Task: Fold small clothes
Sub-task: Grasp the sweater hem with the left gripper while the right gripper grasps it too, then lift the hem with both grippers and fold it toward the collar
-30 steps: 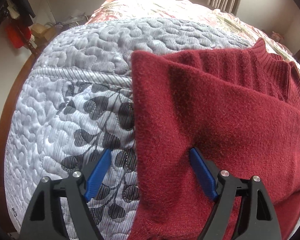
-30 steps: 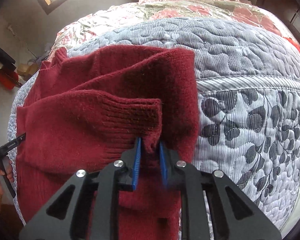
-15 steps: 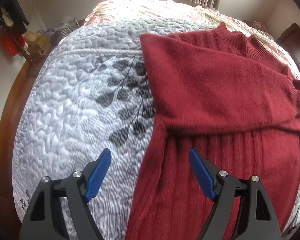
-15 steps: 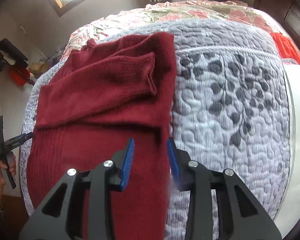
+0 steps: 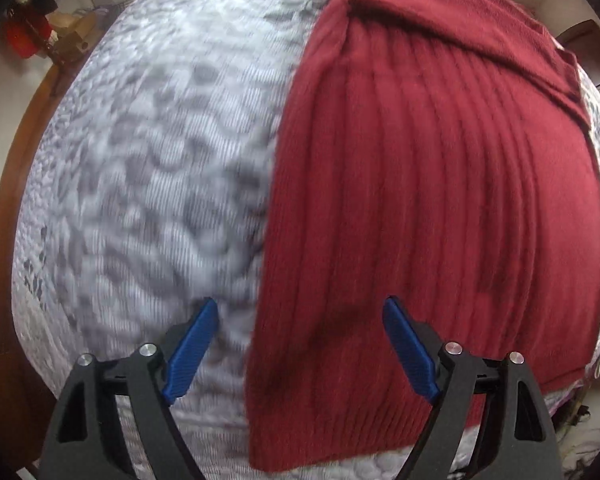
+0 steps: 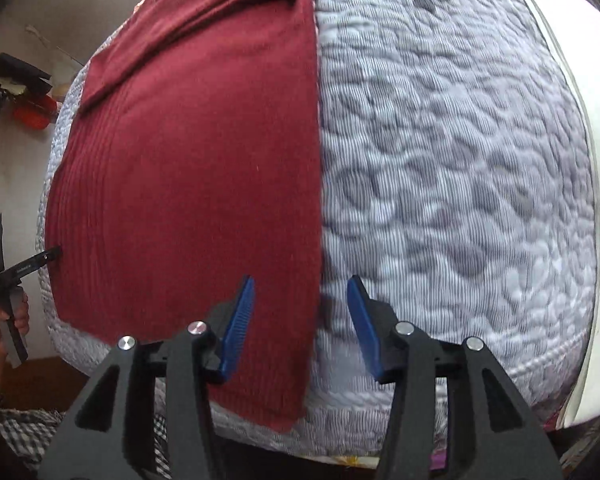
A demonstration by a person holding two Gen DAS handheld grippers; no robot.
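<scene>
A dark red ribbed sweater lies flat on the grey quilted bed cover, both sleeves folded across its chest at the far end. My left gripper is open and straddles the sweater's left edge near the hem, holding nothing. In the right wrist view the same sweater fills the left half. My right gripper is open over the sweater's right edge near the hem, nothing between its blue fingers. The left tool's tip shows at the sweater's far side.
The quilt hangs over the bed's near edge just below the hem. A white pillow or sheet lies at the right. A wooden bed frame curves along the left. Red and black clutter stands by the wall. A hand holds the left tool.
The right gripper let go of the sleeve cuff and opened wider. Both grippers drew back from the chest area down to the hem, each over one side edge.
</scene>
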